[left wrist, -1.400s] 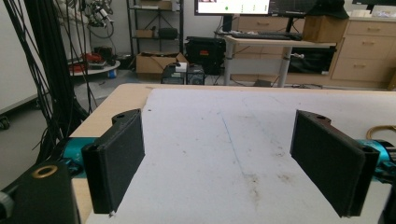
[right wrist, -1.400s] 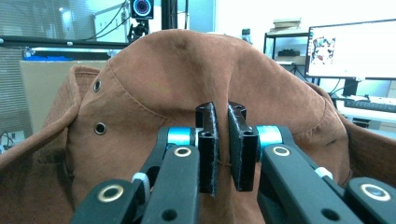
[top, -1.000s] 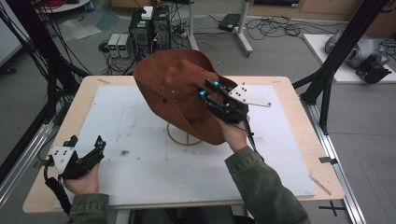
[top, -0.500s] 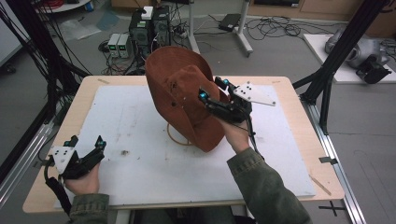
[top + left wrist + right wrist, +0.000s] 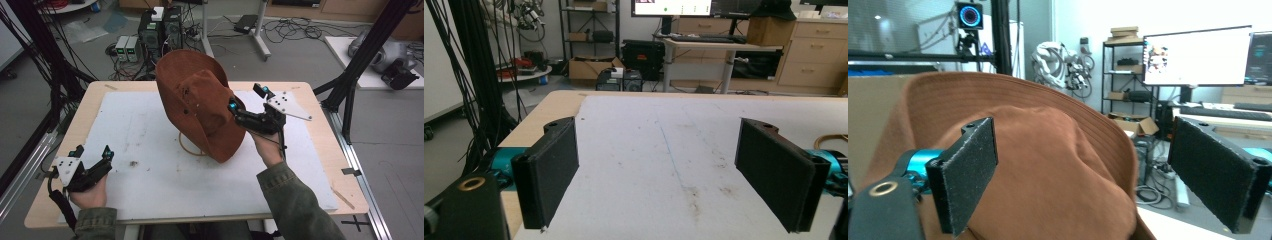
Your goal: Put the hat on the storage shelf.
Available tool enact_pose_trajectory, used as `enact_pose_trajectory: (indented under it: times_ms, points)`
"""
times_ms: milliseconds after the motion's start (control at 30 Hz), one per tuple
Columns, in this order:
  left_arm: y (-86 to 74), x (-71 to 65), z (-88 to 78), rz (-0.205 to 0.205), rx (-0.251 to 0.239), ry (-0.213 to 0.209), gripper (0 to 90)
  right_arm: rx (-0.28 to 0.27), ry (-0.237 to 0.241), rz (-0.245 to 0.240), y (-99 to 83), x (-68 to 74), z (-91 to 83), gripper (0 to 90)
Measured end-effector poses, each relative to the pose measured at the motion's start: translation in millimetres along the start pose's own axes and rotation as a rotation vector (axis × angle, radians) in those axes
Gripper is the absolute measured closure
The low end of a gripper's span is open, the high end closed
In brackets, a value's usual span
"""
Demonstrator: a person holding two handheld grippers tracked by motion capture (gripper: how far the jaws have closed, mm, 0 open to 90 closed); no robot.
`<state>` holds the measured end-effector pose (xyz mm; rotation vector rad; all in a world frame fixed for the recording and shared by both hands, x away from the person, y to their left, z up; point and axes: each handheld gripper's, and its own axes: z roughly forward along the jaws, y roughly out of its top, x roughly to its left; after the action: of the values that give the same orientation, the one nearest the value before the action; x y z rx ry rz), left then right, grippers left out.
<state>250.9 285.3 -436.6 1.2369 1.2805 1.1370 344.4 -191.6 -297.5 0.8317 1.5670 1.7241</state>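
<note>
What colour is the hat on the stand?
Rust brown all over, crown and brim alike; the hat shows best in the high view.

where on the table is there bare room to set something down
Free: the white mat between the left gripper and the brown hat, and its near edge between the two forearms. Crowded: the middle, around the hat, its stand's ring and the right gripper.
</note>
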Motion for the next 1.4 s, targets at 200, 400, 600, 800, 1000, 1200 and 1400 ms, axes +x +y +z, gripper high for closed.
enact_pose_trajectory:
  times_ms: [200, 400, 600, 800, 1000, 1200, 1400]
  points:
    - [0.2, -0.2, -0.5, 0.001, 0.000, -0.001, 17.7, 0.010, -0.045, -0.001, -4.2, -13.8, -15.7, 11.8]
    - [0.0, -0.3, -0.6, 0.005, 0.003, 0.000, 17.7, 0.019, -0.114, 0.010, -6.7, -26.8, -30.5, 11.8]
    - [0.0, -0.9, -0.9, 0.006, -0.003, 0.002, 17.7, 0.032, -0.174, 0.024, -12.7, -34.7, -41.9, 11.9]
    - [-0.3, -0.9, -0.7, 0.003, -0.003, 0.000, 17.7, 0.029, -0.238, 0.031, -20.2, -42.3, -57.3, 11.9]
    - [-0.1, -1.2, -1.4, 0.002, -0.001, 0.001, 17.7, 0.047, -0.289, 0.042, -32.0, -50.6, -72.2, 11.9]
    - [0.1, -2.3, -1.9, 0.003, 0.002, -0.003, 17.7, 0.062, -0.336, 0.024, -45.6, -56.5, -83.5, 11.9]
    - [-0.6, -2.7, -0.6, 0.004, 0.003, -0.002, 17.7, 0.066, -0.374, -0.001, -57.6, -59.8, -94.7, 11.9]
